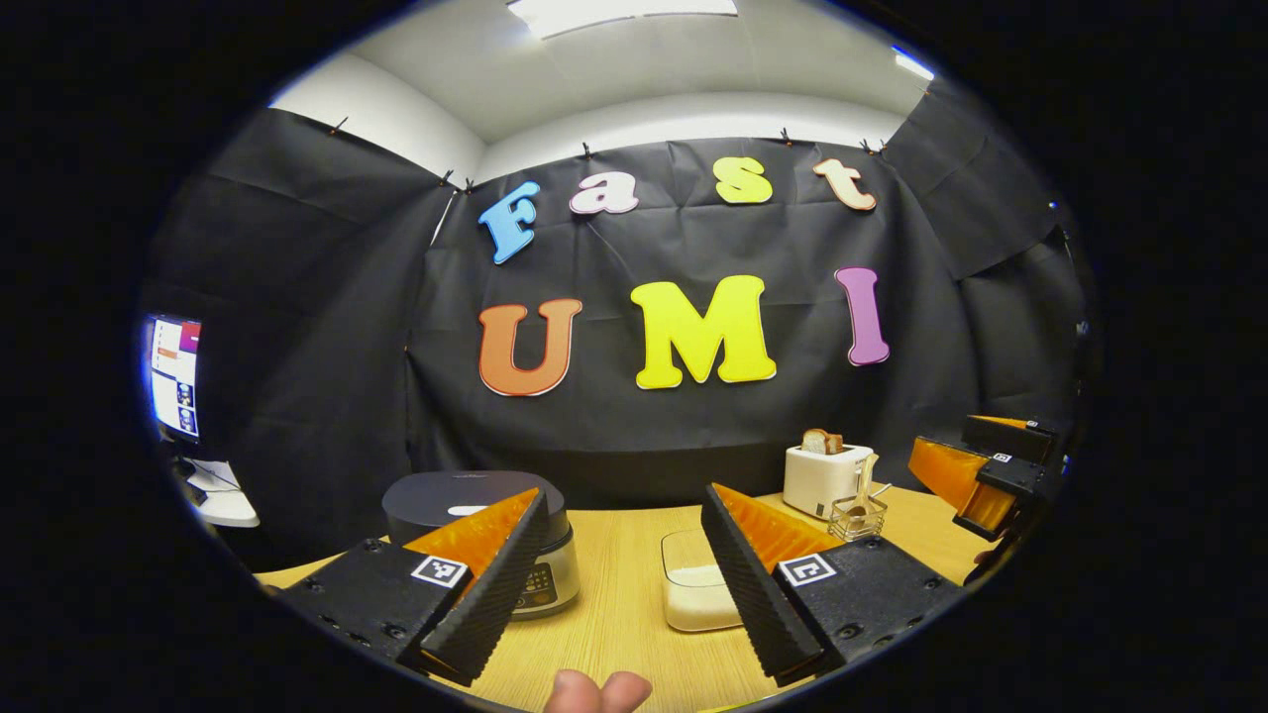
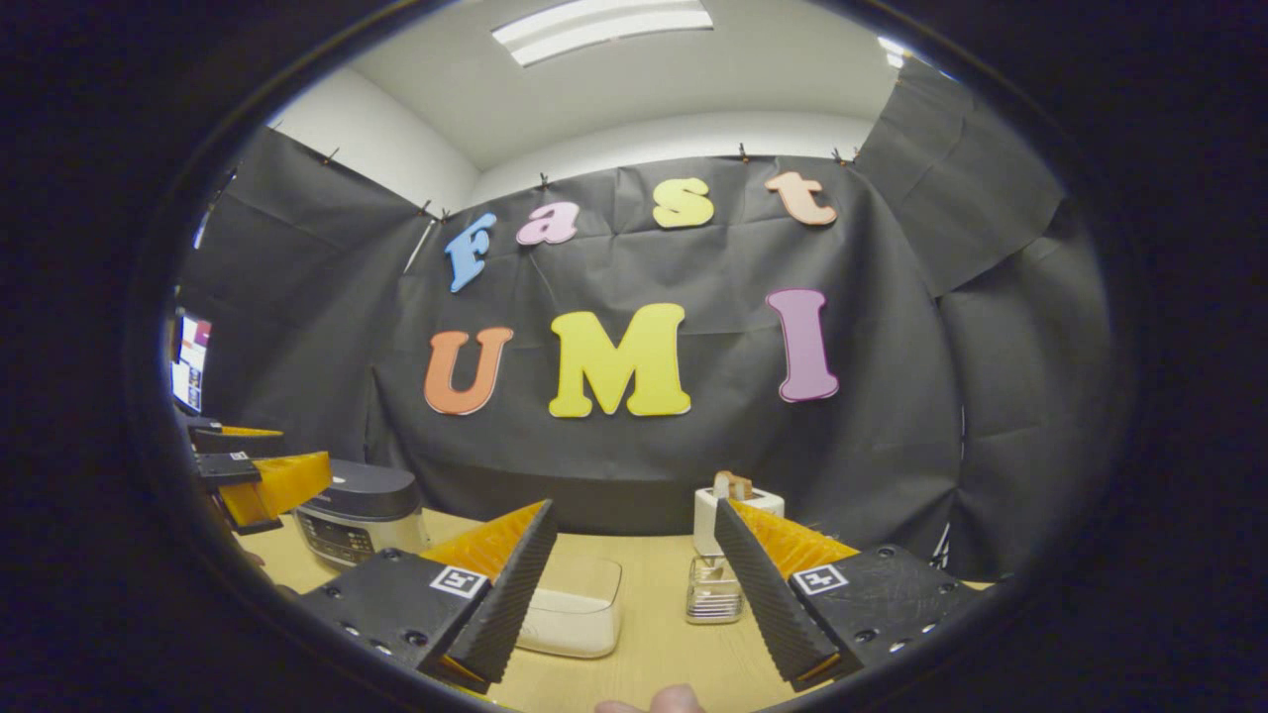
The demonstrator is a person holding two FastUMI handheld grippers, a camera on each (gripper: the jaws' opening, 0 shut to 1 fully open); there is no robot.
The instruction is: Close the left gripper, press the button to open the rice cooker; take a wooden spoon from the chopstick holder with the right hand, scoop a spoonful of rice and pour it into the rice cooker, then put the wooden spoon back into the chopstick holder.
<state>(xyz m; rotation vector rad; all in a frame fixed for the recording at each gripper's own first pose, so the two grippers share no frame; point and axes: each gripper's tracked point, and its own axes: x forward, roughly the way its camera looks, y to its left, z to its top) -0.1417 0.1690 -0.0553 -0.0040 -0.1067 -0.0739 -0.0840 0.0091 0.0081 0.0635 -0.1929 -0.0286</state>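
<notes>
Both spread, holding nothing: left gripper [image 1: 619, 584], right gripper [image 2: 629, 609]. Cooker [image 1: 475, 505] lid down, front-left on table [image 1: 614, 634]; rice tub [image 1: 693, 594] centre; spoon [image 1: 865, 485] in holder [image 1: 858, 517] by toaster [image 1: 822, 478]. Risk: pressing with left unclosed, straddling or slipping off button, lid stays latched.

Wooden table [image 1: 634, 634] bears rice cooker [image 1: 466, 505], rice box [image 1: 693, 594], toaster [image 1: 820, 479], chopstick holder [image 1: 858, 517]

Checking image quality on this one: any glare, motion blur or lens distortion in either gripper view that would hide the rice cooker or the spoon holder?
Left gripper view: sharp, strong fisheye bending; ceiling light blown out; rice cooker partly behind a finger; spoon holder clear. Right gripper view: slightly softer, the same bending; rice cooker unobstructed, spoon holder partly hidden.
</notes>
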